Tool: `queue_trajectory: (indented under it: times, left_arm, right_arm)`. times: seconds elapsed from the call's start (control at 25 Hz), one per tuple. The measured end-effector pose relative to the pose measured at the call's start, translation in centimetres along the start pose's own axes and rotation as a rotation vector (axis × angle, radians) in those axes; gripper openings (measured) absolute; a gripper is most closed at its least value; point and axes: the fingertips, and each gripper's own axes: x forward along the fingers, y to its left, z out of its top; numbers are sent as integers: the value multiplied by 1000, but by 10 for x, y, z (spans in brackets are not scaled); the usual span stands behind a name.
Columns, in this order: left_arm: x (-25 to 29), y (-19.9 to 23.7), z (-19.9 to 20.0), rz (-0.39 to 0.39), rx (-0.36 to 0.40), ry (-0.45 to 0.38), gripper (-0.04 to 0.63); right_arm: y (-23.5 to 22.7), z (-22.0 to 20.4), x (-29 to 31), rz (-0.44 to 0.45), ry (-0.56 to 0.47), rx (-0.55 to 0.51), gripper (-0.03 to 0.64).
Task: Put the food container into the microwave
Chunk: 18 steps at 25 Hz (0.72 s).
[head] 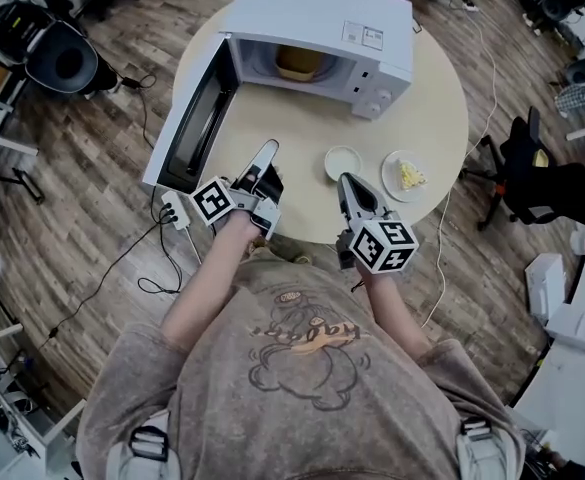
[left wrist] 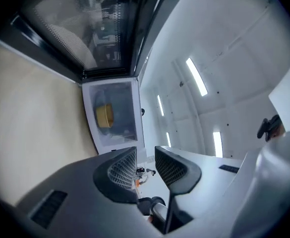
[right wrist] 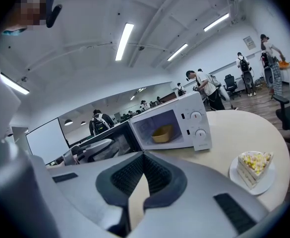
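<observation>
- The microwave door (head: pixel 194 118) is swung wide to the left, so the cavity is left open toward the person's side of the table (head: pixel 442 118).
- The left gripper (head: pixel 267 153) is held over the near table edge and aimed at the cavity. Its jaws are seen apart with nothing between them.
- The food container (head: pixel 300 63), a yellow tub, is set on the floor inside the microwave (head: pixel 322 13). The placing is judged done, and only the door is not yet shut.
- A sticker (head: pixel 364 36) is seen on the microwave's top, but its print is too small to be read. No brand is made out, and no markings are legible at the two dials (right wrist: pixel 200 132).
- A small white dish (head: pixel 343 161) is left in front of the microwave, clear of the door's swing.
- The right gripper (head: pixel 347 183) is held low just beside that dish. Its jaws are pressed together on nothing, and it is judged idle.
- A plate (head: pixel 388 173) with a cake slice (head: pixel 410 175) is set apart at the right.
</observation>
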Motion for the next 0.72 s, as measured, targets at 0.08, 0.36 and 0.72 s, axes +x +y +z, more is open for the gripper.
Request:
queue_trajectory:
  times: [0.08, 0.36, 0.72]
  left_arm:
    - [-1, -5, 2, 1, 50, 28, 123]
    - [0, -26, 7, -17, 332, 121, 118]
    - [-3, -40, -6, -9, 641, 241, 118]
  right_arm:
    - [3, -1, 0, -10, -2, 4, -5]
    - [4, -3, 0, -39, -5, -11, -5]
    - [4, -6, -7, -76, -8, -39, -5]
